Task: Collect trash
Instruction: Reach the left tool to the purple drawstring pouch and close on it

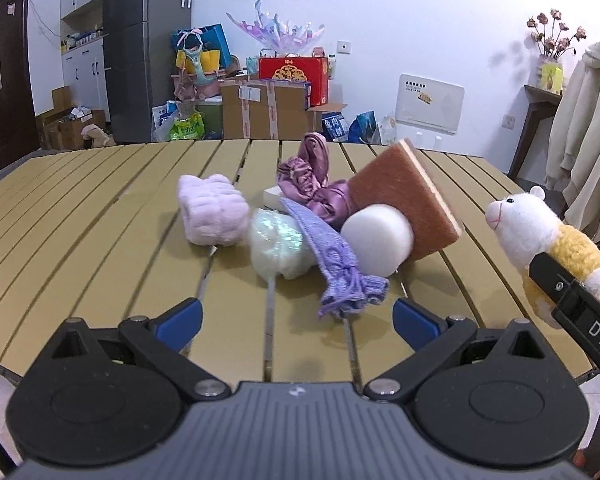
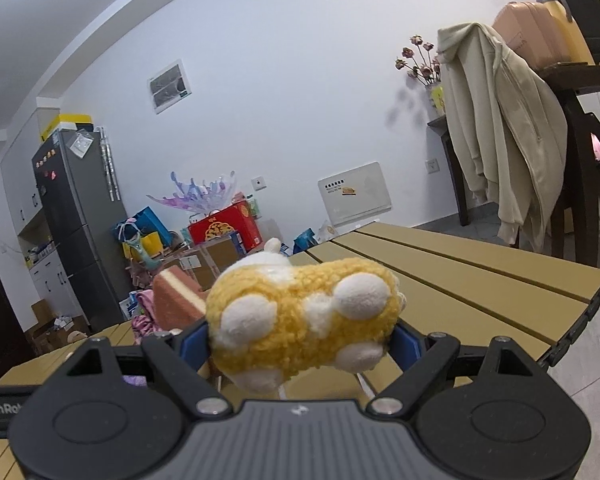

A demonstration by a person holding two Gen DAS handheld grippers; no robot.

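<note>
A pile of items lies on the yellow slatted table [image 1: 100, 216]: a pink fluffy ball [image 1: 212, 210], a crumpled white wrapper [image 1: 278, 242], a purple knitted strip [image 1: 336, 268], a white foam cylinder [image 1: 378, 238], a brown sponge [image 1: 406, 196] and a purple satin scrunchie [image 1: 312, 184]. My left gripper [image 1: 296, 320] is open and empty, just short of the pile. My right gripper [image 2: 300, 344] is shut on a yellow and white plush toy [image 2: 300, 316], held above the table's right part; the toy also shows in the left wrist view [image 1: 540, 240].
The table's right edge [image 2: 580, 320] is close to the right gripper. A beige jacket [image 2: 500, 128] hangs on a dark chair at the right. Cardboard boxes [image 1: 264, 112], bags and a grey fridge [image 1: 140, 52] stand by the far wall.
</note>
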